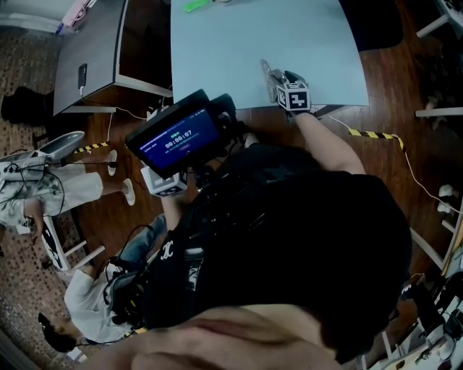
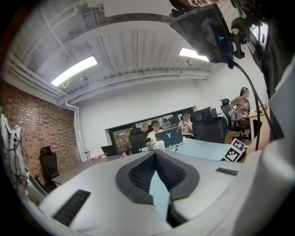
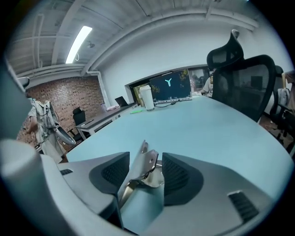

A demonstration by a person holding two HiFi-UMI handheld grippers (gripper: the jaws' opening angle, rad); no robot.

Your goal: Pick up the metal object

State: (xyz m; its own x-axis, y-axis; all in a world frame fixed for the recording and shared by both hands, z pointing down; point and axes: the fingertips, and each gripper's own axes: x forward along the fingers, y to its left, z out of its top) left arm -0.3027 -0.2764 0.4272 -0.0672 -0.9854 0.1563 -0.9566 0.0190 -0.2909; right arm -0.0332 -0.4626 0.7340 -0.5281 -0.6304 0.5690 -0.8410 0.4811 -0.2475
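The metal object (image 3: 142, 171), a shiny hinged bracket, stands between the jaws of my right gripper (image 3: 147, 162) on the light-blue table (image 3: 203, 124). The jaws are open wide, with a gap showing between the right pad and the metal. In the head view the right gripper (image 1: 278, 81) rests at the table's near edge, with the metal object (image 1: 268, 71) just ahead of its marker cube. My left gripper (image 2: 155, 154) is raised off the table, its pads meeting at the tips with nothing between them. In the head view the left gripper (image 1: 163, 185) is low beside the person's body.
A laptop (image 3: 169, 86) and a white cup (image 3: 146, 97) stand at the table's far end, with a green item (image 1: 194, 6) nearby. A black office chair (image 3: 244, 78) stands at the right side. A grey desk (image 1: 90, 50) is to the left. People sit around the room.
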